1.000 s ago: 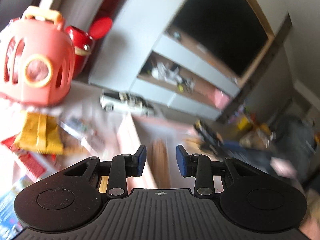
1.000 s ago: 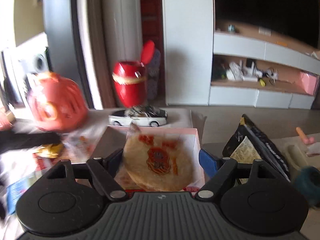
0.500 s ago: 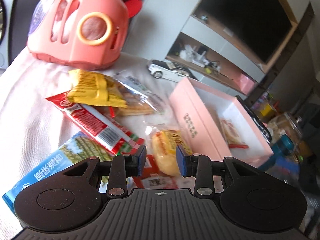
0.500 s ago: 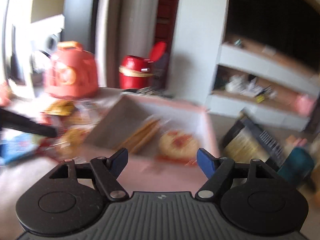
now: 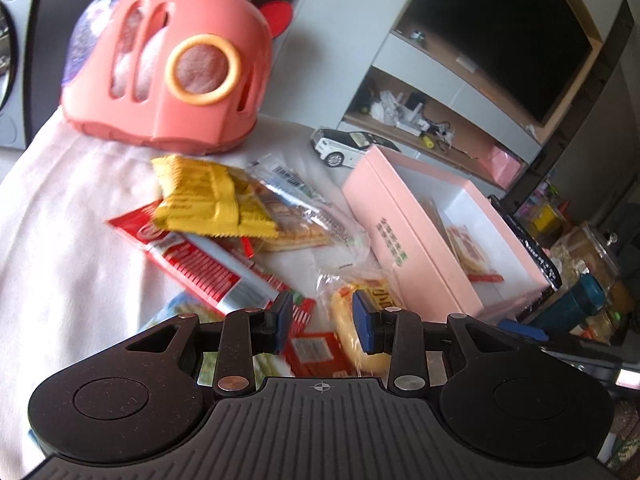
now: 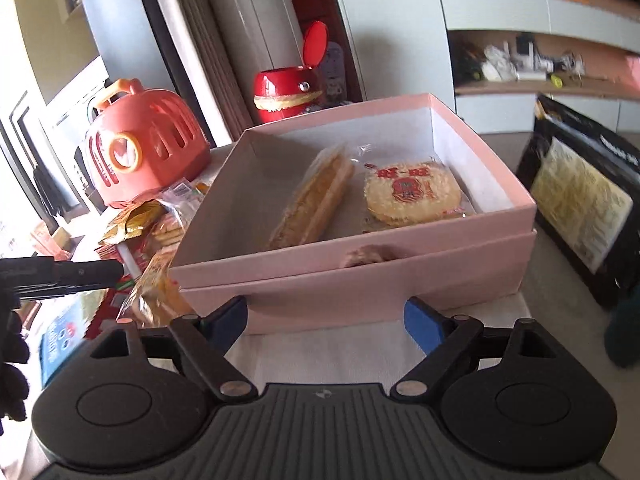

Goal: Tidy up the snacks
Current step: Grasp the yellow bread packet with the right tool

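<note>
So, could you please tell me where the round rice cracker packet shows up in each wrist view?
Left wrist: the round rice cracker packet lies inside the pink box, right of centre, seen edge-on and partly hidden by the near wall.
Right wrist: it lies flat in the box's right half, above centre.
Shared landmark: the coral carrier toy, behind the loose snacks.

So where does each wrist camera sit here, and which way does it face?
Left wrist: above the left gripper, facing down over loose snack packets toward the open pink cardboard box; only its fingers show.
Right wrist: behind the right gripper, low, facing the box's long side; the left gripper enters at left.
Shared: box, coral plastic carrier.
</note>
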`<action>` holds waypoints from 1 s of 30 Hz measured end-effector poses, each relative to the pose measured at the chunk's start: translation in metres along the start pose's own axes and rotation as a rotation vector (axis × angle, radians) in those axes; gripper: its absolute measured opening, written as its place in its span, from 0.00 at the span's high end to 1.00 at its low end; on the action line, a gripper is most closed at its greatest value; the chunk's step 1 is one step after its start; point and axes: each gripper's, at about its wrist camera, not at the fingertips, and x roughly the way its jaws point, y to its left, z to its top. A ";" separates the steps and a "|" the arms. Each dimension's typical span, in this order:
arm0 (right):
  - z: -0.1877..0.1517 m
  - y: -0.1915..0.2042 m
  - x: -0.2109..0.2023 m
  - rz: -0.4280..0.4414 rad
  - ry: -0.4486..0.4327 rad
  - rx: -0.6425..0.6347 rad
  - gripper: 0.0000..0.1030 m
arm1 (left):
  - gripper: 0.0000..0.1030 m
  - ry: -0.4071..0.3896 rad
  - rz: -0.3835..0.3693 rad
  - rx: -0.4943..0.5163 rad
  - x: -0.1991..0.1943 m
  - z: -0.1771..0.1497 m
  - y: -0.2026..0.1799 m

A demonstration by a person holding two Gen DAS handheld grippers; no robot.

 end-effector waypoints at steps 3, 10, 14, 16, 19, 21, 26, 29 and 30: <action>0.008 0.003 0.013 0.033 0.018 0.020 0.15 | 0.64 0.020 -0.008 0.002 0.012 0.006 -0.001; 0.010 0.037 0.019 0.182 0.019 -0.026 0.15 | 0.65 0.066 -0.039 0.026 0.017 0.002 0.000; 0.008 0.065 0.026 0.218 0.020 -0.078 0.15 | 0.73 0.099 -0.025 0.077 0.005 -0.004 0.003; 0.006 0.080 0.035 0.190 0.046 -0.138 0.15 | 0.75 0.110 -0.018 0.090 -0.005 -0.007 0.007; 0.003 0.093 0.044 0.168 0.052 -0.180 0.15 | 0.75 0.128 -0.029 0.109 -0.017 -0.013 0.008; 0.005 0.095 0.047 0.182 0.061 -0.168 0.15 | 0.75 0.146 -0.039 0.124 -0.022 -0.019 0.008; 0.002 0.102 0.048 0.172 0.049 -0.223 0.26 | 0.75 0.125 -0.055 0.090 -0.033 -0.024 0.012; -0.004 0.105 0.034 0.172 0.038 -0.283 0.32 | 0.75 0.067 -0.082 0.044 -0.042 -0.017 0.017; -0.007 0.103 0.027 0.187 0.037 -0.294 0.33 | 0.74 0.052 -0.082 0.033 -0.044 -0.016 0.018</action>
